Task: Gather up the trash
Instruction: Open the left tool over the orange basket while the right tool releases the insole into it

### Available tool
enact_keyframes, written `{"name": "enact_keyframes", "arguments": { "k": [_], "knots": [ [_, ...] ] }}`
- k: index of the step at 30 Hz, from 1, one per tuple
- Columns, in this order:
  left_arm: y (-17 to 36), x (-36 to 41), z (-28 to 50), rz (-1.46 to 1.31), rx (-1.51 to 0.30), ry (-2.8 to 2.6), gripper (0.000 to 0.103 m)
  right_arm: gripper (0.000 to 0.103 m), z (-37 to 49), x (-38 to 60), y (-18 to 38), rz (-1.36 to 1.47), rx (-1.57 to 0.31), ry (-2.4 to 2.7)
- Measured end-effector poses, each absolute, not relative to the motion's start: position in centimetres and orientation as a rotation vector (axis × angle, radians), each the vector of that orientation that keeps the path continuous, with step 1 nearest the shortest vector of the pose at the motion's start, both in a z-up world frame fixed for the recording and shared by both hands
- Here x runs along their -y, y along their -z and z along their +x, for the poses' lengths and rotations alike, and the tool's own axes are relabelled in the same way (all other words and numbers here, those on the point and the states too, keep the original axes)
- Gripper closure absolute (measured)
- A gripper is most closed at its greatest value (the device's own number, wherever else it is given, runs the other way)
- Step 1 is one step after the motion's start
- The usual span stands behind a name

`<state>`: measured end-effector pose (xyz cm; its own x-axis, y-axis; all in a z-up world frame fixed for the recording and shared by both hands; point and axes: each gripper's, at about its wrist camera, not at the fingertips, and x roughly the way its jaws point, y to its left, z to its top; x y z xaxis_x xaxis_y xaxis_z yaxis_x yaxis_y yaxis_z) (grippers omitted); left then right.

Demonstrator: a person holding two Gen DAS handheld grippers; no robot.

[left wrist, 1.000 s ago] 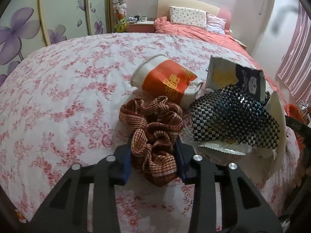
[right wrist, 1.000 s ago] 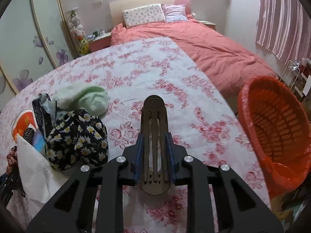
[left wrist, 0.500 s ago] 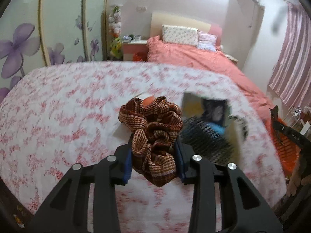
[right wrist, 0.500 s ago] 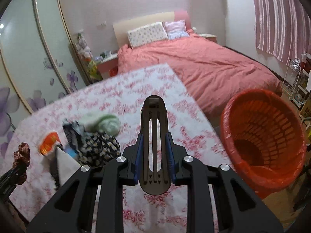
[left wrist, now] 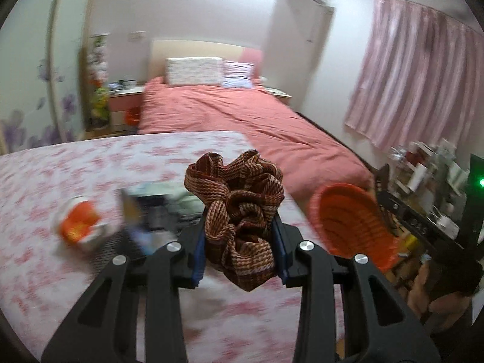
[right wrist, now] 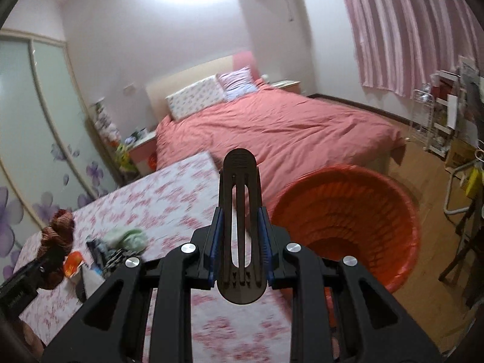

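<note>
comb [right wrist: 241, 227] stands lengthwise, pointing ahead, clamped in right tool [right wrist: 240, 249]; left tool [left wrist: 239, 242] grips scrunchie [left wrist: 239, 208].

A brown woven cloth scrunchie [left wrist: 239, 211], ribbed and matt, is sitting at centre frame between matt black plastic fingers [left wrist: 193, 248] with blue rubbery pads. Lower centre of the right wrist view, a dark matt slotted plastic comb [right wrist: 241, 227] is showing. At right, the orange basket [right wrist: 348, 220] is looking like ribbed glossy plastic. Below, the floral bedspread [right wrist: 169, 202] is looking like soft matt cloth.
</note>
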<state>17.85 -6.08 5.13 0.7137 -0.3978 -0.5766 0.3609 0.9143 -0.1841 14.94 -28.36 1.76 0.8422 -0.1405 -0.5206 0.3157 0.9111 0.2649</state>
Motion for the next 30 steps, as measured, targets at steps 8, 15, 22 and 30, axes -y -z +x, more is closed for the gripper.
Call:
{"name": "enact_keyframes", "arguments": {
  "k": [8, 15, 22, 30],
  "knots": [
    [-3.4, 15.3, 19.0, -0.023, -0.698, 0.585, 0.066, 0.08, 14.6, 33.3, 0.5, 0.427, -0.509, 0.33],
    [-1.3, 23.3, 21.1, 0.065, -0.733, 0.671, 0.066, 0.08, 14.6, 36.8, 1.2, 0.48, -0.491, 0.367],
    [0.6, 27.6, 22.8, 0.128, -0.777, 0.668, 0.046, 0.078, 16.3, 39.0, 2.4, 0.509, -0.509, 0.384],
    [1.3, 24.1, 23.5, 0.135, -0.788, 0.579, 0.034, 0.059, 15.0, 38.2, 2.6, 0.512, -0.531, 0.405]
  ]
}}
